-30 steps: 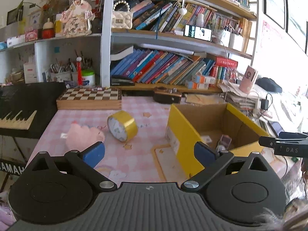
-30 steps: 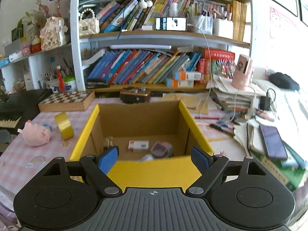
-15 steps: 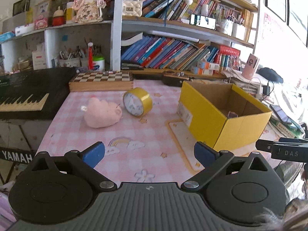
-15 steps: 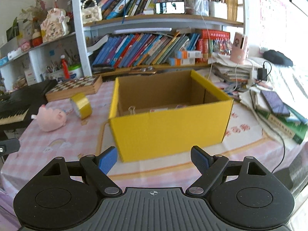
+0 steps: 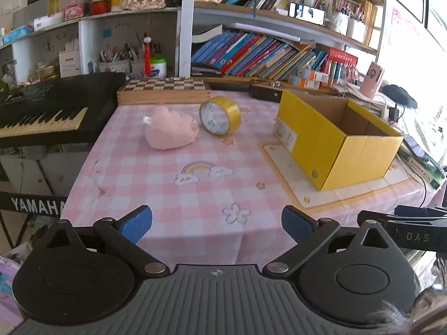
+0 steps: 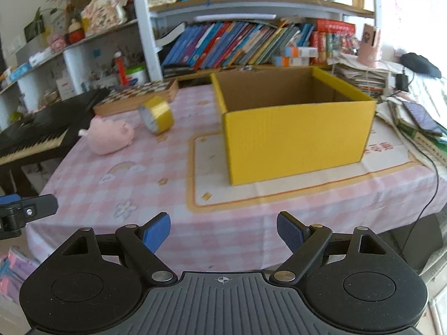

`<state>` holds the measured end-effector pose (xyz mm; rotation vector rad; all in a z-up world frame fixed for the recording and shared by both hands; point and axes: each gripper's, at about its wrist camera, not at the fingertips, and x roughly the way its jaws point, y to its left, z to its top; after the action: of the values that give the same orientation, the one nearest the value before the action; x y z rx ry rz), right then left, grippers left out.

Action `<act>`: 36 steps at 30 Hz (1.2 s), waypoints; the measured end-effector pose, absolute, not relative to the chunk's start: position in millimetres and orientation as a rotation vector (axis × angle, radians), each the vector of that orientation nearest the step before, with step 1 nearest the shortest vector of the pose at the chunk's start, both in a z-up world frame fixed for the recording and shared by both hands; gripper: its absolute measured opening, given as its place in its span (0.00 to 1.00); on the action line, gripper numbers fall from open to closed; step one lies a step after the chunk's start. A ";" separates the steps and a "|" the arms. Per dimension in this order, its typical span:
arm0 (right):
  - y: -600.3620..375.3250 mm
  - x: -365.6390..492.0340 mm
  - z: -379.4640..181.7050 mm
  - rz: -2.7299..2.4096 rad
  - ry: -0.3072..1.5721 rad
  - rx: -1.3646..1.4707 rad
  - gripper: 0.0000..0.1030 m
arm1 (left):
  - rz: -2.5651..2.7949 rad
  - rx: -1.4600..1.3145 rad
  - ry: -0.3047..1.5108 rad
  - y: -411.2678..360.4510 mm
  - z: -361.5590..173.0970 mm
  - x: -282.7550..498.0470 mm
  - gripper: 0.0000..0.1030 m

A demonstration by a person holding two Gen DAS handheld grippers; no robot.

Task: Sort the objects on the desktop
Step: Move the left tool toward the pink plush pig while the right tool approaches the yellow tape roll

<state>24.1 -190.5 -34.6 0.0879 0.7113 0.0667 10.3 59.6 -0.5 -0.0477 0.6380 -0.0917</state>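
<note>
A yellow cardboard box [image 5: 335, 139] [image 6: 296, 136] stands open-topped on a cream mat on the pink checked table; its inside is hidden from here. To its left lie a pink plush pig [image 5: 171, 129] [image 6: 110, 135] and a yellow round clock [image 5: 220, 115] [image 6: 156, 114], side by side. My left gripper [image 5: 216, 224] hangs open before the table's front edge, nothing between its blue pads. My right gripper [image 6: 223, 230] is open too, back from the front edge and facing the box. The left gripper's finger [image 6: 28, 209] shows at the right wrist view's left edge.
A wooden chessboard box [image 5: 163, 90] sits behind the pig. A black keyboard [image 5: 42, 111] stands left of the table. Bookshelves [image 5: 265, 53] fill the back. Stacked papers, a phone [image 6: 421, 115] and cables lie right of the box.
Both grippers have pulled back from the table and sunk a little; the box, pig and clock now lie farther off. The box's contents have dropped out of sight.
</note>
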 end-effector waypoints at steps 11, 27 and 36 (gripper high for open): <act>-146.8 18.7 -39.8 0.169 0.741 0.032 0.83 | -0.061 -0.047 0.669 84.8 -7.8 -2.8 0.97; -108.3 34.4 -36.8 0.292 0.735 -0.036 0.83 | 0.051 -0.104 0.653 116.4 -6.3 -9.3 0.98; -98.8 64.0 -41.8 0.338 0.748 -0.059 0.83 | 0.081 -0.114 0.677 120.2 -11.7 15.0 0.98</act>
<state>64.0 -98.8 -41.8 -0.0595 0.7479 0.3378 15.0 120.2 -11.7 -0.1143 0.6767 0.0815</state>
